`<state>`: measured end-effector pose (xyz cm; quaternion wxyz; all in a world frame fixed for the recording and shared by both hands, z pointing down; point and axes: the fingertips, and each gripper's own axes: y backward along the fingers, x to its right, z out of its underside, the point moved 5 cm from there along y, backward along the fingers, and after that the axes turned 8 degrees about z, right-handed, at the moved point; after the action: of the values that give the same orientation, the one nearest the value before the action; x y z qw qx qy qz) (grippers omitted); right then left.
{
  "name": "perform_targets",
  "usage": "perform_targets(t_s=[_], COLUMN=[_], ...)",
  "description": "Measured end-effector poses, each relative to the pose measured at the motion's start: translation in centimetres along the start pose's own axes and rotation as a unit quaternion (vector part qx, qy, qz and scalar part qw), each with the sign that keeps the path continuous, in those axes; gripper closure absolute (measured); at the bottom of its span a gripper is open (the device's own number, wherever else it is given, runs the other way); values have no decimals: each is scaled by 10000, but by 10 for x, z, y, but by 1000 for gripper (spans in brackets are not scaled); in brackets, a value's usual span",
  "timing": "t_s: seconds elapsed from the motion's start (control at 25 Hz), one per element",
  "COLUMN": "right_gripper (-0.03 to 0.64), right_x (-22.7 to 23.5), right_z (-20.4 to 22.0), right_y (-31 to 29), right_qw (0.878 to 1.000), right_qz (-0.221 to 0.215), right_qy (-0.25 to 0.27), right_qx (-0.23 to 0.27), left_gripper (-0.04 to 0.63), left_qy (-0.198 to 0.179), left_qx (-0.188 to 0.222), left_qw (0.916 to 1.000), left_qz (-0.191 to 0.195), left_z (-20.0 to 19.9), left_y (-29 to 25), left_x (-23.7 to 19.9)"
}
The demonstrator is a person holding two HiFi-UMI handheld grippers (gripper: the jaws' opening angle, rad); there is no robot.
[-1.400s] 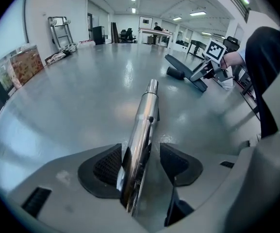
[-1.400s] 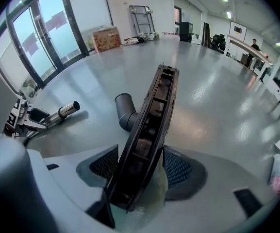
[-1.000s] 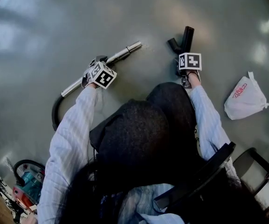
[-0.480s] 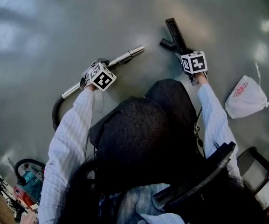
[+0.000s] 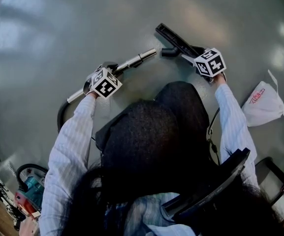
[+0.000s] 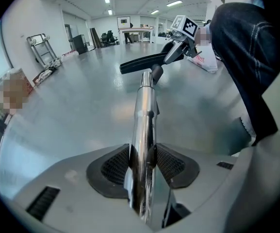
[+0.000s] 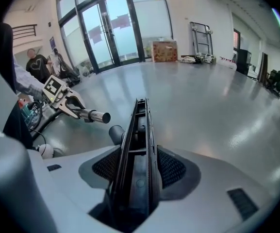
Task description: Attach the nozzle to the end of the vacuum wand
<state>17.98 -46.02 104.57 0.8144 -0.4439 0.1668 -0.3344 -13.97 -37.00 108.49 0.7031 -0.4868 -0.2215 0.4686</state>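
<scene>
The chrome vacuum wand (image 5: 132, 61) is gripped by the left tongs (image 5: 113, 69) at centre-left of the head view, with its open end aimed toward the upper right. The black nozzle (image 5: 175, 39) is clamped edgewise in the right tongs (image 5: 197, 59) at upper centre-right. Both pairs of tongs have just been closing, the wand between one pair and the nozzle between the other, and the pads are pressed against them. The nozzle's round socket (image 5: 167, 52) is held just beside the wand's tip, not yet joined to it. A black hose (image 5: 60, 116) is seen curving away from the wand's lower end at left. A white bag (image 5: 262, 101) is seen lying on the grey floor (image 5: 48, 23) at right.
</scene>
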Motion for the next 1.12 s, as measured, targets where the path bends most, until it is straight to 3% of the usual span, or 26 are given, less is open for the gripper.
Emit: perform_targets(t_s=[0.4, 0.8, 1.12], right_gripper=[380, 382, 382], right_x=[-8, -10, -21], right_z=[-31, -57, -78], right_y=[17, 26, 30], right_qw=[9955, 9851, 9766], right_qz=[-732, -1351, -1807], right_qy=[442, 1003, 1072], right_qx=[403, 364, 453], left_gripper=[426, 430, 434], left_qy=[-152, -358, -544], left_qx=[186, 430, 597], left_qw=[9995, 9980, 9960], left_qz=[198, 300, 388], left_z=[1, -2, 3], left_y=[14, 30, 55], left_x=[15, 20, 24])
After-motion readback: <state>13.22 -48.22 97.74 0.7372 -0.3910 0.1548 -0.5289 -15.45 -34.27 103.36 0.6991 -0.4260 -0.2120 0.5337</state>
